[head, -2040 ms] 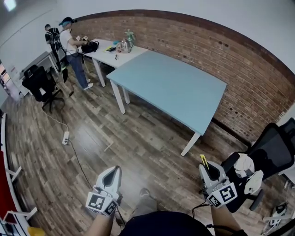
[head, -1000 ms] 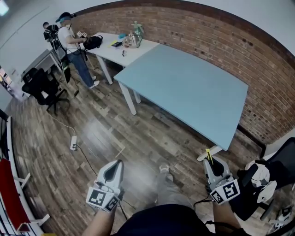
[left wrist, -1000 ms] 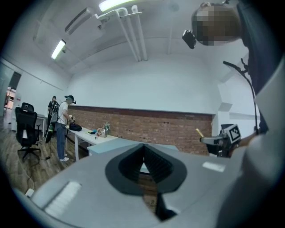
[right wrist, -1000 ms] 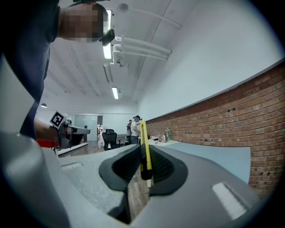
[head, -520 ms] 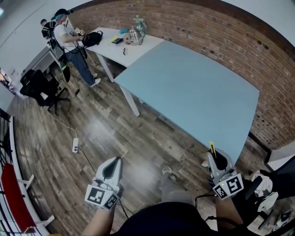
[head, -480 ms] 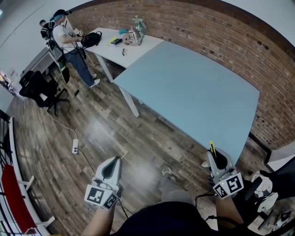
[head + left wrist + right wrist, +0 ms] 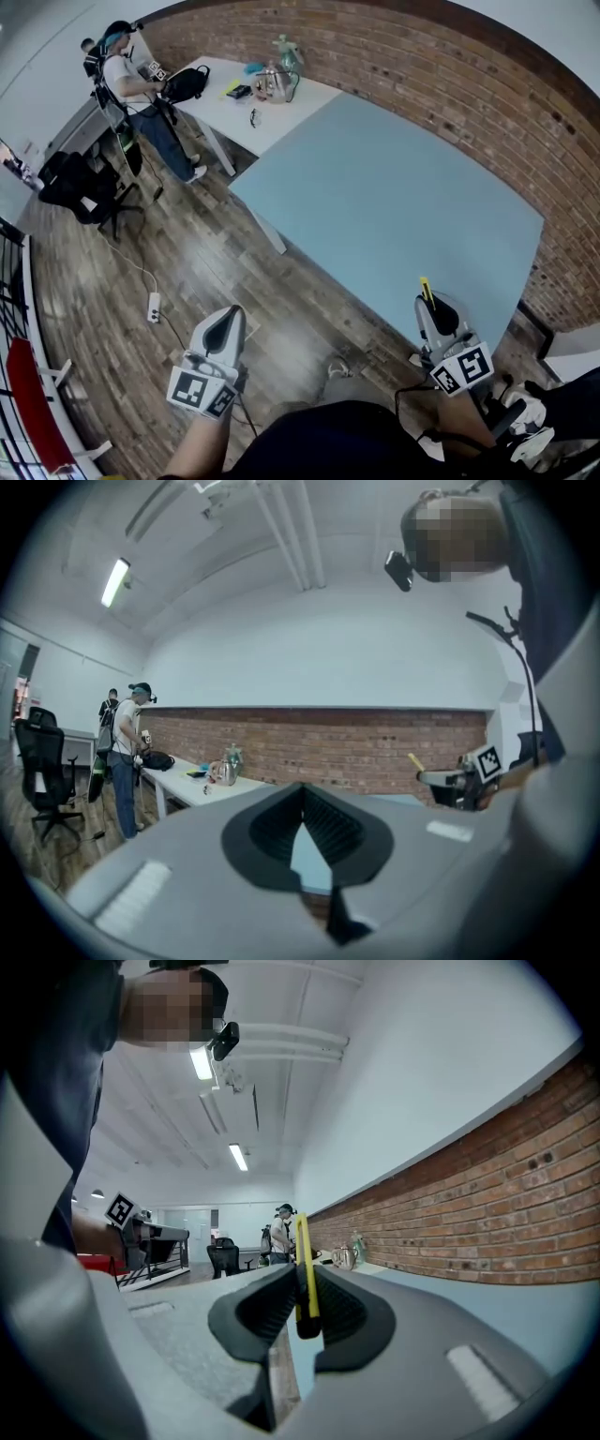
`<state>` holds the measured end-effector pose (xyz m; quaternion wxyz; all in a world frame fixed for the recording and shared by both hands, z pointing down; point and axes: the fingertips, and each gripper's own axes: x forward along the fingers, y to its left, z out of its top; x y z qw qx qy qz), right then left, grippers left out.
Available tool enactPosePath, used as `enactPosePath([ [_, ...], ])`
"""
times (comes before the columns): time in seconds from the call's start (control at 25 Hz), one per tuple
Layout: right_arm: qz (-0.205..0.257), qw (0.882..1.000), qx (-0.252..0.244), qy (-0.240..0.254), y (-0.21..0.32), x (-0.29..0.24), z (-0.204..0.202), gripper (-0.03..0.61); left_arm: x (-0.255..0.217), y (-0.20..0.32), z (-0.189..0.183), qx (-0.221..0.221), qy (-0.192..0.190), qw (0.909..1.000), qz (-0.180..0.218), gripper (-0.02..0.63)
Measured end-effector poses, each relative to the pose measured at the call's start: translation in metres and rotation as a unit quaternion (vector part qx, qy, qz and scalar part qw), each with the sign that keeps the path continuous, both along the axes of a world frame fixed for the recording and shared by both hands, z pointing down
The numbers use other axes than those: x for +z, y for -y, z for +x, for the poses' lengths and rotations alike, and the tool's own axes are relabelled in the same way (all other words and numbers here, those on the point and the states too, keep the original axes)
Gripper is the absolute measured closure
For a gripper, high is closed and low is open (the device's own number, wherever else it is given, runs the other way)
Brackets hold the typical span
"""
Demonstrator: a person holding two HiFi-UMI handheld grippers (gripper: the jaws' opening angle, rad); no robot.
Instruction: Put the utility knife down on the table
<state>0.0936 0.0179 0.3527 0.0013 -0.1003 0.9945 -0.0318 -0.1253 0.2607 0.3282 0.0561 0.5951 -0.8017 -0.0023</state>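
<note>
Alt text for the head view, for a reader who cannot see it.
The right hand-held gripper grips a yellow utility knife at the near edge of a light-blue table; the left hand-held gripper, shut and empty, is over the wooden floor. Farther off, a person stands at a cluttered white table by the brick wall.

**Three cameras around the blue table point(image 7: 394, 197)**

Your head camera looks steeply down from off the table's near edge, taking in its whole top, with both grippers low in frame. The camera on your left gripper point(image 7: 230, 317) sits close behind the jaws and faces level across the table toward the brick wall point(image 7: 328, 738). The one on your right gripper point(image 7: 429, 307) faces level along that wall. Each gripper view catches the other gripper. All three share the white table point(image 7: 253, 103).
</note>
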Motion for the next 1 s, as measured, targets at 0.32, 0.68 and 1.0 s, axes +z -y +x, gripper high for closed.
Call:
enactPosePath([
  [0.32, -0.01, 1.0, -0.005, 0.0, 0.04, 0.007, -0.036, 0.522, 0.0, 0.032, -0.034, -0.007, 0.005, 0.9999, -0.011, 0.624],
  [0.68, 0.009, 0.999, 0.051, 0.003, 0.068, -0.003, -0.054, 0.522, 0.009, 0.088, -0.087, 0.041, -0.026, 0.9985, 0.024, 0.624],
  [1.0, 0.013, 0.988, 0.151, -0.011, 0.105, -0.007, -0.073, 0.522, 0.0, 0.187, -0.144, 0.146, -0.036, 0.9881, 0.032, 0.624],
])
